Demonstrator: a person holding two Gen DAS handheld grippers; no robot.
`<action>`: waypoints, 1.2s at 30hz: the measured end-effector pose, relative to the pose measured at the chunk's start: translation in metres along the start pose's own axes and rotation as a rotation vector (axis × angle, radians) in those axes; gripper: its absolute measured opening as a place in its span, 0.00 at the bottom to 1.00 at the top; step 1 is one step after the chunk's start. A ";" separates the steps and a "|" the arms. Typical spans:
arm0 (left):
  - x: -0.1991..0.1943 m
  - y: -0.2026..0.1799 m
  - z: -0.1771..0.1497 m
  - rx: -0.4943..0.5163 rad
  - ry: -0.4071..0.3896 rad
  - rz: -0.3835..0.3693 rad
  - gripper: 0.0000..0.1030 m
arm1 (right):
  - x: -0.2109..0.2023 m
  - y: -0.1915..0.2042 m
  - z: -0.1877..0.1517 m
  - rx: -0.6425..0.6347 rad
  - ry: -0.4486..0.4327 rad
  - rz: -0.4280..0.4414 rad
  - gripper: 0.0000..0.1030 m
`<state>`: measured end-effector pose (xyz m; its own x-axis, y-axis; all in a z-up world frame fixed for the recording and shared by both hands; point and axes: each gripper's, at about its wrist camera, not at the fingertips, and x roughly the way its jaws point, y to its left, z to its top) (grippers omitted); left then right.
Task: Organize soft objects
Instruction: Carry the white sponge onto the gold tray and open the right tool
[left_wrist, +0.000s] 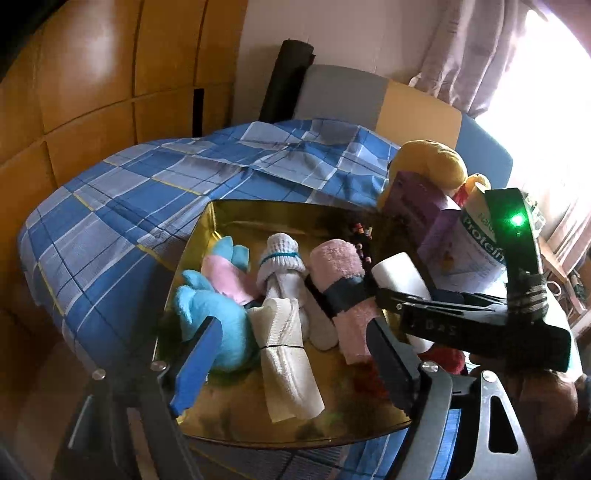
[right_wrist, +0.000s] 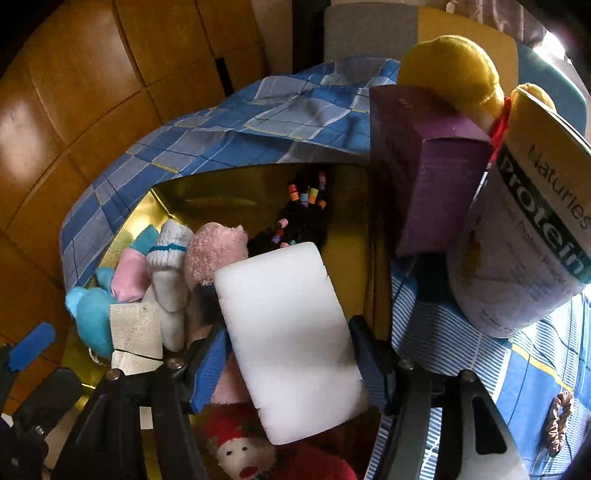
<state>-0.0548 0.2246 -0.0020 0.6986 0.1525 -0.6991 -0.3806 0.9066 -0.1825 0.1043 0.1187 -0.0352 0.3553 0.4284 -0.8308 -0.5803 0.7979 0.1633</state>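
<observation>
Right tongs (right_wrist: 291, 354) astride white sponge (right_wrist: 288, 339)

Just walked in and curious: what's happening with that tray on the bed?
A person is sorting soft things into a gold tray. The right gripper has a white foam block between its fingers, over the tray beside a rolled pink towel. The left gripper hangs open and empty over a white cloth roll.

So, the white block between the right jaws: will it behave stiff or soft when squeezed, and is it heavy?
The white block looks like foam: matte, with small nicks along its edges, so it probably gives a little under pressure. It keeps a flat slab shape, so likely not floppy. It seems light for its size. Its flat sides should not roll in the gold tray.
</observation>
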 end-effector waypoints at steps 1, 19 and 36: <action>0.000 0.000 0.000 0.001 0.000 0.001 0.79 | -0.002 -0.001 -0.001 0.002 -0.009 -0.004 0.64; -0.006 -0.009 -0.002 0.033 -0.016 0.000 0.79 | -0.060 0.000 -0.023 -0.015 -0.144 -0.014 0.65; -0.009 -0.039 -0.014 0.123 0.000 -0.034 0.79 | -0.105 -0.041 -0.060 0.025 -0.224 -0.123 0.65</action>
<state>-0.0547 0.1828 0.0017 0.7096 0.1208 -0.6942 -0.2794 0.9527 -0.1199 0.0465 0.0155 0.0130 0.5770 0.4085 -0.7072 -0.5051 0.8590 0.0840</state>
